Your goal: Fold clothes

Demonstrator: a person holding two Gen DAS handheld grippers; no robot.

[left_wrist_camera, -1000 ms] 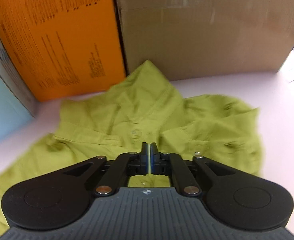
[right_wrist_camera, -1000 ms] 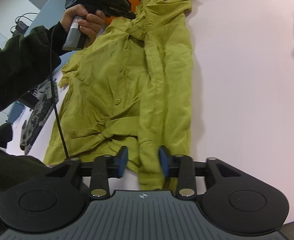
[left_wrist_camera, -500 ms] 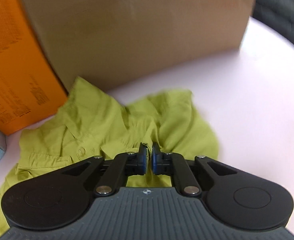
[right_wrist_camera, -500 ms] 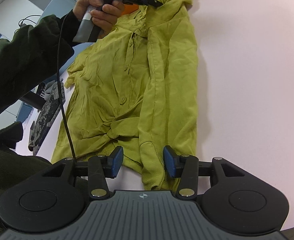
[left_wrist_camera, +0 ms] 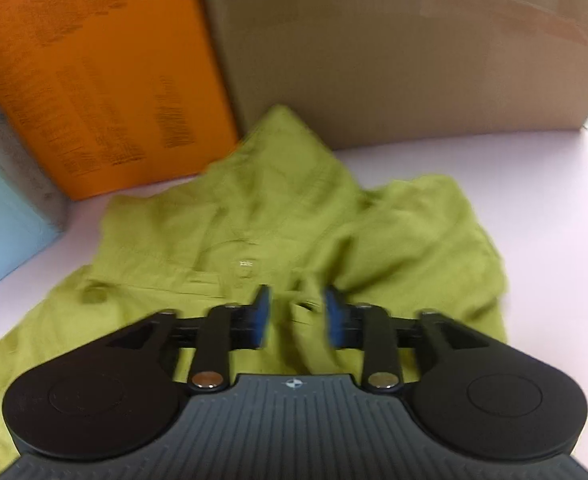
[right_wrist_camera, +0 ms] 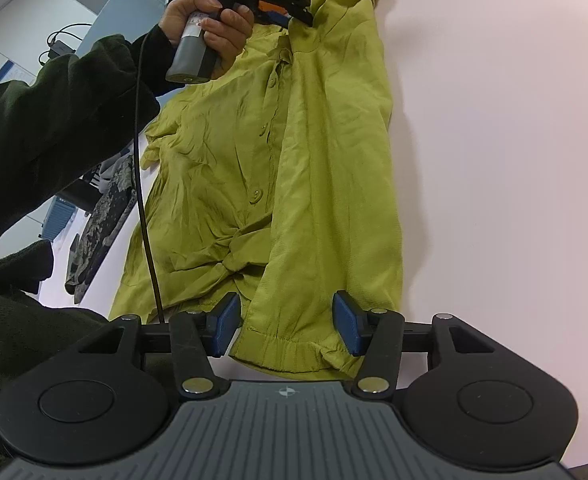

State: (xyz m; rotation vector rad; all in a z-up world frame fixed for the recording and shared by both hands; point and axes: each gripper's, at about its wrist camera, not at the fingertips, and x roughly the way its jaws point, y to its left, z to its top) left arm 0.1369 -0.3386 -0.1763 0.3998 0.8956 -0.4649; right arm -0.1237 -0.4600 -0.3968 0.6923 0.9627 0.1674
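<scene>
both sets of jaws have just been opening: my left gripper (left_wrist_camera: 296, 316), pinched together a second ago, now stands apart over the collar of the green shirt (right_wrist_camera: 294, 160), cloth between the pads but not squeezed. my right gripper (right_wrist_camera: 286, 324) is parted wider around the cuff (right_wrist_camera: 290, 350), gripping nothing. shirt lies flat on the pink table (right_wrist_camera: 494, 140); open room at 3 o'clock, boxes (left_wrist_camera: 374, 60) block 12.

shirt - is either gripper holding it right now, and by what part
Neither holds the shirt. The left gripper has just opened over the collar area; the right gripper has been opening, pads clear either side of the sleeve cuff.
</scene>
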